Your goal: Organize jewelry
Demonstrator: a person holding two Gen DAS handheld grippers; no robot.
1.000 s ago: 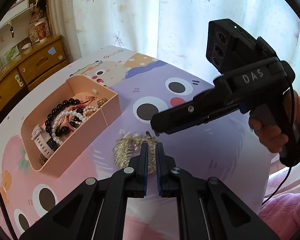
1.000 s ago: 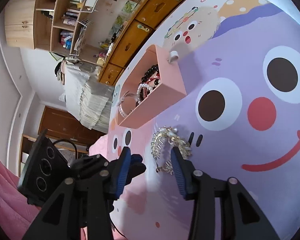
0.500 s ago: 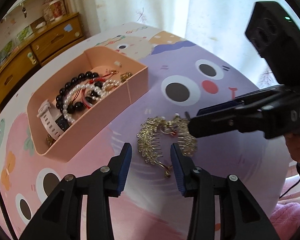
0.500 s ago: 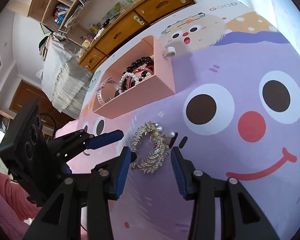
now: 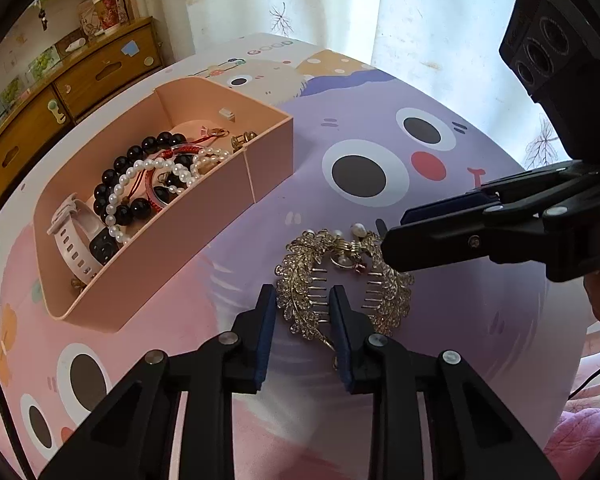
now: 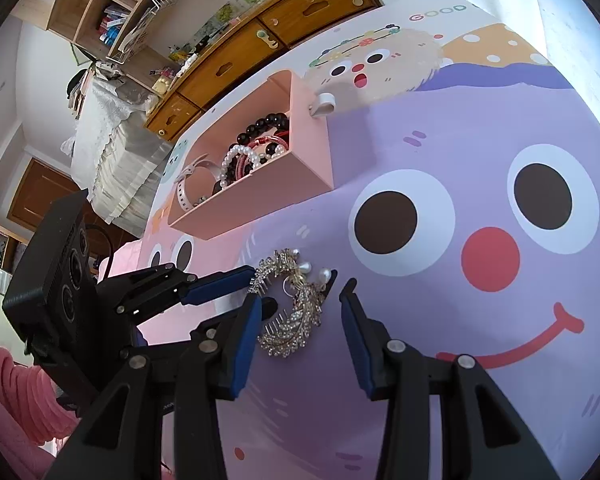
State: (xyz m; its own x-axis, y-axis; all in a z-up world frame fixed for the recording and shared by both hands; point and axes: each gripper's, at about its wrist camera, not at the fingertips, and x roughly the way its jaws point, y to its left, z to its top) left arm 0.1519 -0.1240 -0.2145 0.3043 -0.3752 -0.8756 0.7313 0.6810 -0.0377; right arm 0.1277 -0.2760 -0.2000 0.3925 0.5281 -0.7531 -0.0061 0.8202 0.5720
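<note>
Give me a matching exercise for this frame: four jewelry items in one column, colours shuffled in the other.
Items:
1. hair comb
2. watch
3. large beads
4. small beads

Colours:
A. black
B. gold
C. white pearl
D. pale pink strap

Pairs: 1-B, 2-D, 3-A, 4-C. The comb lies on the mat; the rest sit in the pink box.

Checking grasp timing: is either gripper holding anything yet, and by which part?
Nothing held. Left gripper, just closing, straddles one leaf of the gold hair comb; right gripper stands open around it.

Gold leaf-shaped hair comb (image 5: 342, 280) with pearls lies flat beside the pink jewelry-filled box (image 5: 172, 240)
</note>
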